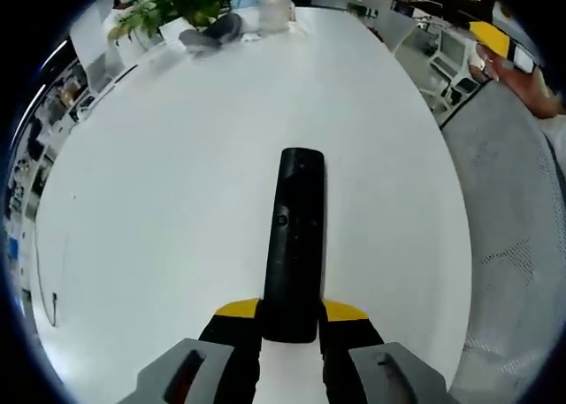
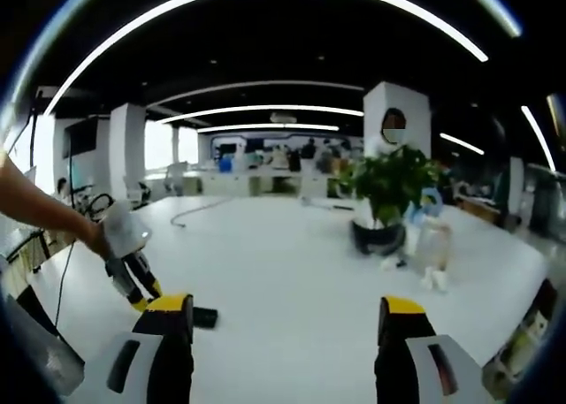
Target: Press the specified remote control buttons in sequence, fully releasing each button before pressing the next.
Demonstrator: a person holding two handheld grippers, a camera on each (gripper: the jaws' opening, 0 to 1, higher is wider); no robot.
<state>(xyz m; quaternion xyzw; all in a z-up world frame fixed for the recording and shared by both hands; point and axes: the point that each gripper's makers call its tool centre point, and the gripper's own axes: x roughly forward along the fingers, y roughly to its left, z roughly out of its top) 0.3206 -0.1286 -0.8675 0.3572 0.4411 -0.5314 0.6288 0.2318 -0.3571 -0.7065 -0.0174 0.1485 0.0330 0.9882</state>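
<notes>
The left tool (image 1: 290, 329) grips the near end of the black remote (image 1: 294, 240), which lies flat along the white worktop (image 1: 177, 201). The right tool (image 2: 287, 333) is open, holding nothing, raised above the surface. To press well, I judge the left should keep the remote pinned flat while one right jaw tip comes straight down on the button, then lifts fully clear. Beyond, a potted plant (image 2: 389, 196) and a clear bottle (image 2: 433, 245) stand in an open office.
</notes>
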